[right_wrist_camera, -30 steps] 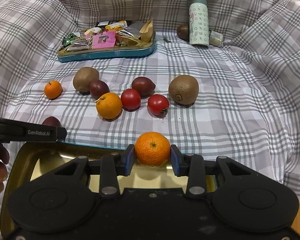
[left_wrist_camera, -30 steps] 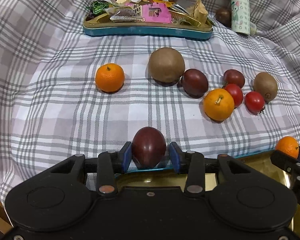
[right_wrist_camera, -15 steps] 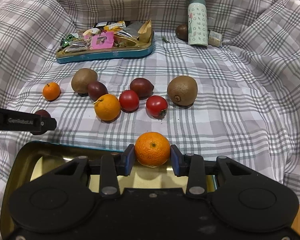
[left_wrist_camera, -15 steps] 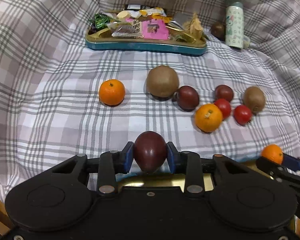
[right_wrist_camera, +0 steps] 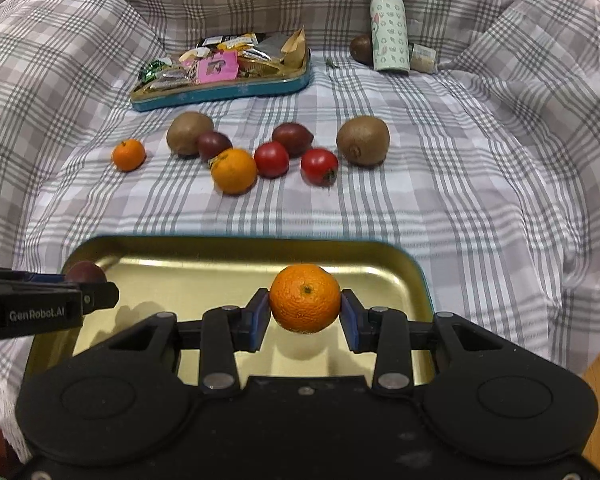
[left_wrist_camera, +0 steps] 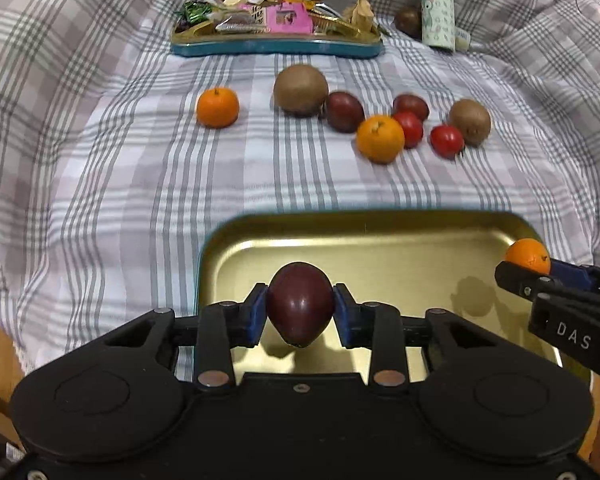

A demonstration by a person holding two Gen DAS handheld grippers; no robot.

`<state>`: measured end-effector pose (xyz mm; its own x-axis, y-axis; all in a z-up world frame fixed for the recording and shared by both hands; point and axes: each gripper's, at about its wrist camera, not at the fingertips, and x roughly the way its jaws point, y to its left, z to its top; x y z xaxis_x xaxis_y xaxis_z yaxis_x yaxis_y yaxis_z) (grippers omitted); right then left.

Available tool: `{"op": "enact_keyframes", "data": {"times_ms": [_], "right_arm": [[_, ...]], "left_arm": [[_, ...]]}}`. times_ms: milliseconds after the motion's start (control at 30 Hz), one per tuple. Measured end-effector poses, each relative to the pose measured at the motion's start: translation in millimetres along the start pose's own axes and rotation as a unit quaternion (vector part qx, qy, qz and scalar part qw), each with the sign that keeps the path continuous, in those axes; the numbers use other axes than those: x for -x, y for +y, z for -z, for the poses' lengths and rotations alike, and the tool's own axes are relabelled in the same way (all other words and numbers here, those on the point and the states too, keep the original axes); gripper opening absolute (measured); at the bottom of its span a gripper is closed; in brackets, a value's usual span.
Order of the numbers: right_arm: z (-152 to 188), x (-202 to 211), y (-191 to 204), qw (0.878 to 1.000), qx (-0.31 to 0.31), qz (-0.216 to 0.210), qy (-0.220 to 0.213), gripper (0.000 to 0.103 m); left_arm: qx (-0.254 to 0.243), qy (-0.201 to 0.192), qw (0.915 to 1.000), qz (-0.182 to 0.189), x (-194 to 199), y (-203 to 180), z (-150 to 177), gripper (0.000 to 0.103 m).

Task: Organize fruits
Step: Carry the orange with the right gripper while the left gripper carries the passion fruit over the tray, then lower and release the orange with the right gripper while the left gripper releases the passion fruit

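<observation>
Both tools now over gold tray [left_wrist_camera: 380, 236] | left: plum [left_wrist_camera: 300, 303] | right: mandarin [right_wrist_camera: 305, 298]

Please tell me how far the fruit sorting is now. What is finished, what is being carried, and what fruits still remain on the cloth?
Nothing lies in the gold tray yet. In hand: the left gripper holds a dark purple fruit and the right gripper holds an orange, both above the tray. Left: eight fruits on the checked cloth, including two kiwis, two tomatoes and two oranges.
</observation>
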<state>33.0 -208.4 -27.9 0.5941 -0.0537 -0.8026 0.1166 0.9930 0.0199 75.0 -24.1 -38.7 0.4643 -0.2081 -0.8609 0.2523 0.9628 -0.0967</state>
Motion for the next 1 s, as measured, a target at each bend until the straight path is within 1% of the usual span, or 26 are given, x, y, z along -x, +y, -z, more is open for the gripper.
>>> {"op": "enact_keyframes", "data": {"times_ms": [100, 333, 467, 567, 733, 833, 900, 1000], "right_arm": [[11, 4, 0, 1.000, 0.000, 0.005, 0.007, 0.038], [30, 10, -5, 0.999, -0.014, 0.009, 0.037, 0.038], [38, 14, -6, 0.999, -0.021, 0.010, 0.045, 0.038], [42, 19, -3, 0.999, -0.016, 0.010, 0.040, 0.038], [43, 32, 3, 1.000, -0.002, 0.016, 0.011, 0.038], [42, 37, 4, 1.000, -0.002, 0.012, 0.003, 0.039], [42, 39, 3, 1.000, -0.008, 0.007, -0.003, 0.044], [43, 44, 3, 1.000, -0.006, 0.009, -0.017, 0.047]], "left_arm": [[-0.002, 0.002, 1.0000, -0.005, 4, -3, 12, 0.043], [-0.006, 0.007, 0.9998, -0.018, 13, -8, 33, 0.043], [-0.003, 0.007, 0.9998, -0.017, 19, -10, 43, 0.043], [0.001, 0.003, 0.9998, -0.017, 23, -10, 47, 0.043], [0.023, -0.013, 0.9994, -0.021, 31, -3, 47, 0.043], [0.028, -0.014, 0.9992, -0.025, 31, -1, 47, 0.043], [0.028, -0.014, 0.9992, -0.026, 32, -2, 48, 0.043], [0.031, -0.020, 0.9989, -0.029, 35, -2, 49, 0.044]]}}
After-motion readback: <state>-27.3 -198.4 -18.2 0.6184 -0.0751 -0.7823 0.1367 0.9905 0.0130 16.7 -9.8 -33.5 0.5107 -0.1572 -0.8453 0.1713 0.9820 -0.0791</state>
